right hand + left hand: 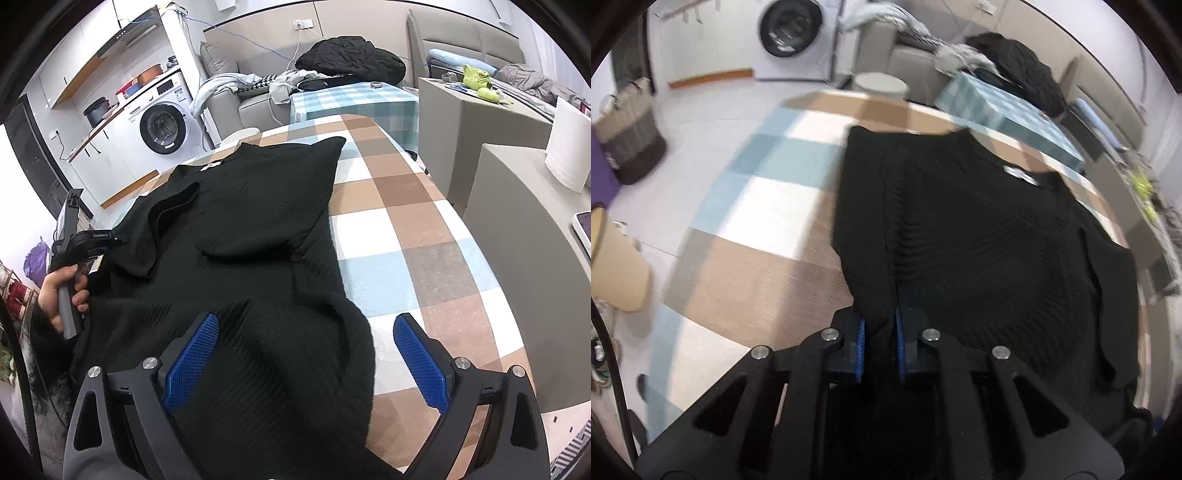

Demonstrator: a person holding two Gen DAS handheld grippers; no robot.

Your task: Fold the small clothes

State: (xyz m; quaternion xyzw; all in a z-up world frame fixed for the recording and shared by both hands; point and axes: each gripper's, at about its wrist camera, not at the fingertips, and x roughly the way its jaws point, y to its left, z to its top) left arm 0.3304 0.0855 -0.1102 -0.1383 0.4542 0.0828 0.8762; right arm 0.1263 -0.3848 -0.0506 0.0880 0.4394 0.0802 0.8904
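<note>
A black ribbed sweater (979, 229) lies spread on the table with the checked cloth (757, 206), its white neck label (1021, 175) at the far side. My left gripper (880, 326) is shut on a fold at the sweater's near left edge, blue pads pressed on the fabric. In the right wrist view the sweater (251, 221) has one sleeve folded across its body. My right gripper (304, 360) stands open over the near hem, with cloth lying between the wide pads but not pinched. A hand (61, 295) holds the left gripper (110, 239) at the sweater's left edge.
Bare checked tablecloth (399, 229) shows to the right of the sweater. Grey cabinets (517, 206) stand close on the right. Beyond the table are a blue-checked table (354, 99), a sofa with piled clothes (351, 59) and a washing machine (162, 127). A woven basket (631, 136) stands on the floor.
</note>
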